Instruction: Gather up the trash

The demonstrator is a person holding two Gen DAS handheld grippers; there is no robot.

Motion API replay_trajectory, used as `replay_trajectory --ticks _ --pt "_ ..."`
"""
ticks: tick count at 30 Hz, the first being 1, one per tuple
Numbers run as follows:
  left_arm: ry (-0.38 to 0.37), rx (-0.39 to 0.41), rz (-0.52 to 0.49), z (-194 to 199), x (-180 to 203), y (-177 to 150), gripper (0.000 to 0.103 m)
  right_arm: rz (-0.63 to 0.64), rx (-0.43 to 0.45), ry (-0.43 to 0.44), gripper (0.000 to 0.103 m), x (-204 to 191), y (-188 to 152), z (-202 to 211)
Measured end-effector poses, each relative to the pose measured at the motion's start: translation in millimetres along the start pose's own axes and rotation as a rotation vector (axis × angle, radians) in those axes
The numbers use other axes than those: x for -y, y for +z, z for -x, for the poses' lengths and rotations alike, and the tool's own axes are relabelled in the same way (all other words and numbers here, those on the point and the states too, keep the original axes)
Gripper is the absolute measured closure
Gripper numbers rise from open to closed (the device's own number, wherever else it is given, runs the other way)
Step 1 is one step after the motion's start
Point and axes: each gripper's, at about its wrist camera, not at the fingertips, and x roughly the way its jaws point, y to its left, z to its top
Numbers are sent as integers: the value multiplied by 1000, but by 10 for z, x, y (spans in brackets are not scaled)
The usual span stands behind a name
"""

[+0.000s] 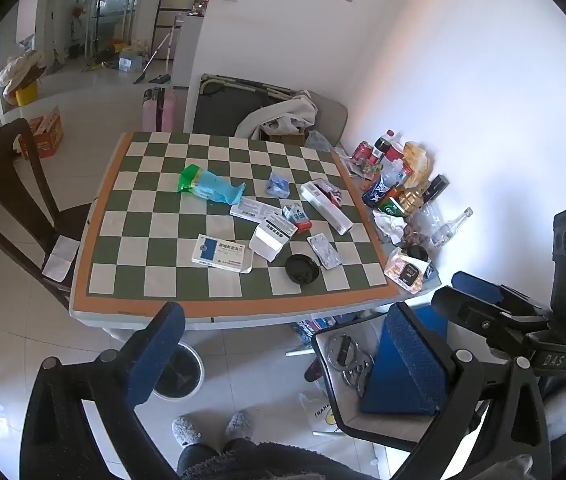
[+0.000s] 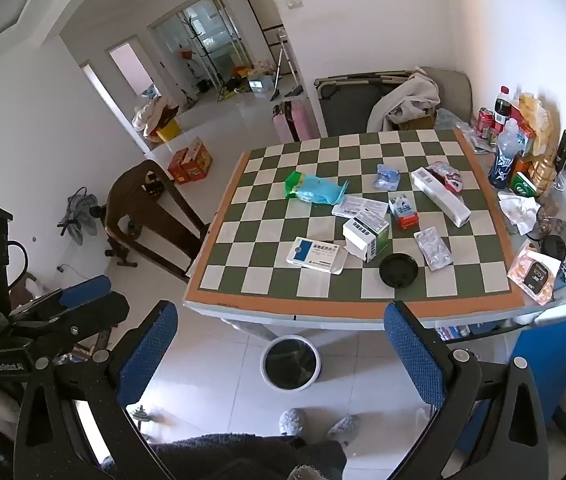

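Litter lies on the checkered table [image 2: 323,304]: a green-and-blue bag [image 2: 315,190], a flat white-and-blue medicine box [image 2: 317,258], a white-and-green box [image 2: 367,236], a black lid [image 2: 398,270], a blister pack [image 2: 433,248], a long white box [image 2: 441,196] and a small carton [image 2: 403,210]. A white-rimmed bin [image 2: 263,364] stands on the floor at the table's near edge. My right gripper [image 2: 283,340] hangs open above the bin, holding nothing. My left gripper [image 1: 283,344] is open too, short of the table [image 1: 243,304], with the bin [image 1: 201,368] by its left finger.
Bottles, cans and wrappers [image 2: 523,152] crowd the table's right edge, with a wipes pack [image 2: 535,272] at the near corner. A dark wooden chair [image 2: 151,208] stands left of the table. A blue panel [image 1: 403,380] lies on a seat at the right. The person's slippers [image 2: 319,422] are below.
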Motion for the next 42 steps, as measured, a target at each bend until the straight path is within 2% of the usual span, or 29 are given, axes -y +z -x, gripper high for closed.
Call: replay_trajectory --ticks 42 --pt "-14 7 -2 12 45 82 0 2 -4 5 0 106 46 24"
